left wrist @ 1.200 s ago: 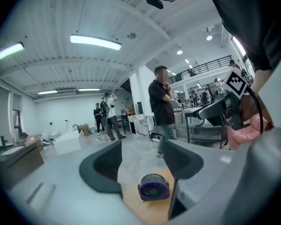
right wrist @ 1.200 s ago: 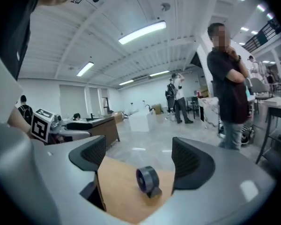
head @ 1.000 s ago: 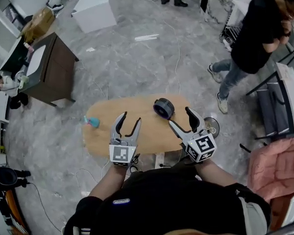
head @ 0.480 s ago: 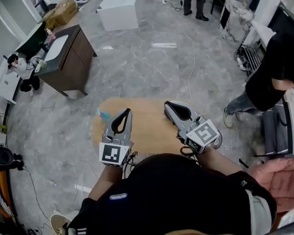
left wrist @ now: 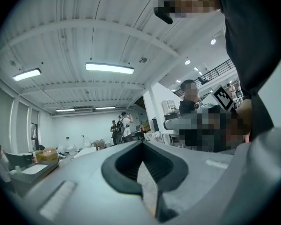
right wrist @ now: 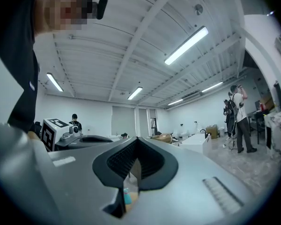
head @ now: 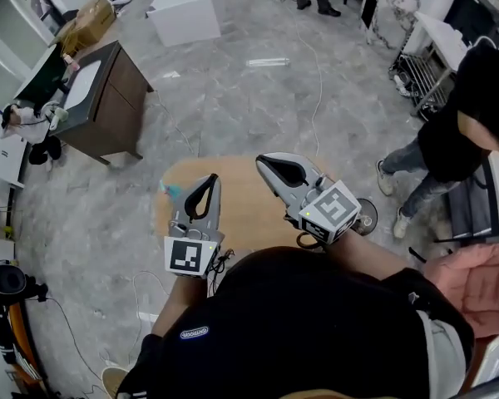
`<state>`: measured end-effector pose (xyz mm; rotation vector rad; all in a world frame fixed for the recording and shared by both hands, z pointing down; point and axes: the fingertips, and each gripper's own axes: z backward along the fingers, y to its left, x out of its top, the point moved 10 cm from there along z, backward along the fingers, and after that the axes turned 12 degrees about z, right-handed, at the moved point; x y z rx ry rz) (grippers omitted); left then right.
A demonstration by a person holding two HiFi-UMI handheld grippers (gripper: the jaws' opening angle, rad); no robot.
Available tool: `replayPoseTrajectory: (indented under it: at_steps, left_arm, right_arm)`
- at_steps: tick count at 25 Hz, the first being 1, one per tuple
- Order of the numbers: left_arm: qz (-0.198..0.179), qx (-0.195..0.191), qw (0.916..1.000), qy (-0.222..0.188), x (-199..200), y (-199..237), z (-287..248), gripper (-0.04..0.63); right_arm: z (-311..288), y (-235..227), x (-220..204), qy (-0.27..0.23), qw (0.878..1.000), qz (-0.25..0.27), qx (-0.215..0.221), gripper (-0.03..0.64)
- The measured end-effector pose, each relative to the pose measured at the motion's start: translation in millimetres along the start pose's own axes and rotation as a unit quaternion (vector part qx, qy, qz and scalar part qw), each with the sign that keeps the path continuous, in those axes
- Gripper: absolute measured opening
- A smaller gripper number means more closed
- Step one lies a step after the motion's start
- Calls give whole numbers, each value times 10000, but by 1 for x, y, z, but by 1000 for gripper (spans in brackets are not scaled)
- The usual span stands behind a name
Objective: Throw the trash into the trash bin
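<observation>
A small teal piece of trash (head: 170,191) lies at the left edge of the oval wooden table (head: 241,210). It also shows through the slit under the right jaws as a teal piece (right wrist: 126,197). My left gripper (head: 213,177) is held level over the table's near left, shut and empty. Its jaws (left wrist: 141,144) meet with nothing between them. My right gripper (head: 261,160) reaches over the table's middle, also shut and empty, and its jaws (right wrist: 136,139) are pressed together. The dark round bin is hidden behind the right gripper.
A dark wooden desk (head: 104,98) stands at the far left and a white box (head: 183,7) beyond it. A person in black (head: 461,123) stands at the right near a metal rack. A round disc (head: 368,214) sits by the table's right end, and pink cloth (head: 482,285) lies at the near right.
Both grippers have gone from open to shut and risen toward the camera. The right one swung left and now covers the dark round bin.
</observation>
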<state>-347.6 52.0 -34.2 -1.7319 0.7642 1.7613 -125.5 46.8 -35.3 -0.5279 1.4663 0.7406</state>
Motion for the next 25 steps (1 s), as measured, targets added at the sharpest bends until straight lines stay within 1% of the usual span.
replayPoseTrajectory:
  at_steps: [4,8,11,16,20,25]
  left_arm:
    - [72,-89,9999,121,-4,1,-4,109]
    - [94,-213,9996,161,-6,-4,-13,109]
    - [96,-336,9992,198,-9,-12,-18,109]
    - [88,-483,9986,200,-10,-24,-25,109]
    - [81,-537,9983,207,-8,-27,-26,109]
    - [43,-578,9980,235,-8,-31,-24,109]
  right_arm:
    - [2,4,-1,122,9998,165,-87,29]
    - [11,1,-2,185,9992,243,-269,29]
    - [20,-1,-1,137,9987,301,-391,29]
    - [38,-6,-7,284,9975,196,-622,29]
    - [43,-10,-4,377,9961,192,-778,29]
    - [49,-12,-3,354,9956,202,-845,29]
